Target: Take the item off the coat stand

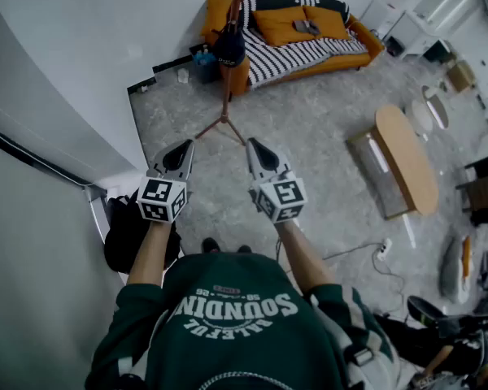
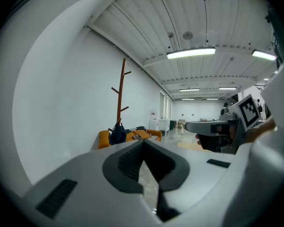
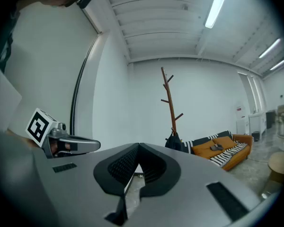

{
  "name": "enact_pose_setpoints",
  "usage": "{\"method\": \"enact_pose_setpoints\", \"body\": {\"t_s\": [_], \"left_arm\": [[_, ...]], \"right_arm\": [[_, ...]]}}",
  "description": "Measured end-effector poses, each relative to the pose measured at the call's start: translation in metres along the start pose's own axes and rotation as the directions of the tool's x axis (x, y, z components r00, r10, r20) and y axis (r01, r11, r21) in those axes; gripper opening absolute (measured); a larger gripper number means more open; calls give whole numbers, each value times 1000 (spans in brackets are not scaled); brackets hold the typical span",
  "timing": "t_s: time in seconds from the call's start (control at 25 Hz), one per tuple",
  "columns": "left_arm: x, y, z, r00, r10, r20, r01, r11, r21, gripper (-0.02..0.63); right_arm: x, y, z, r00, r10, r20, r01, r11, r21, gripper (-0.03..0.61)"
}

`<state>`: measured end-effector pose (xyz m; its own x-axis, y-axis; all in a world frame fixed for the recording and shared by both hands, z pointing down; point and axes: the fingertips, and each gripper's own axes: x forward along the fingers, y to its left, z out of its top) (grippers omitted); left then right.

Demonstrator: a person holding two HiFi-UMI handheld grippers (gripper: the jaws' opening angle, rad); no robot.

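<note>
A tall brown coat stand (image 1: 236, 6) rises by the white wall, well ahead of me. A dark bag-like item (image 1: 228, 47) hangs low on its pole. The stand (image 2: 120, 96) and the item (image 2: 117, 135) also show in the left gripper view, and the stand (image 3: 171, 103) with the item (image 3: 175, 142) in the right gripper view. My left gripper (image 1: 186, 146) and right gripper (image 1: 253, 145) are held side by side, pointing at the stand's feet and well short of it. Both are shut with nothing between the jaws. From each gripper's own camera, the left gripper (image 2: 143, 143) and the right gripper (image 3: 138, 148) show their tips together.
An orange sofa (image 1: 297, 27) with a striped blanket stands behind the stand, with a blue bin (image 1: 203, 62) beside it. An oval wooden table (image 1: 407, 157) is to the right. A black bag (image 1: 126, 234) lies by the wall at my left. Cables and clutter fill the right edge.
</note>
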<state>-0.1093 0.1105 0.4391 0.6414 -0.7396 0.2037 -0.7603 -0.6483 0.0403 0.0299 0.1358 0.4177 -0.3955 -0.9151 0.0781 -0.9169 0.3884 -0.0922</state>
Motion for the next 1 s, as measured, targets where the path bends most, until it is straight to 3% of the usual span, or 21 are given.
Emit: {"method": "enact_pose_setpoints", "body": {"t_s": [0.28, 1.0], "left_arm": [[4, 1, -2, 1000, -1, -8, 1, 1000, 7, 2], [10, 18, 1, 1000, -16, 0, 16, 1000, 8, 2]], "right_arm": [[5, -7, -10, 998, -34, -43, 32, 998, -49, 0], [25, -2, -4, 997, -67, -44, 67, 998, -14, 0]]}}
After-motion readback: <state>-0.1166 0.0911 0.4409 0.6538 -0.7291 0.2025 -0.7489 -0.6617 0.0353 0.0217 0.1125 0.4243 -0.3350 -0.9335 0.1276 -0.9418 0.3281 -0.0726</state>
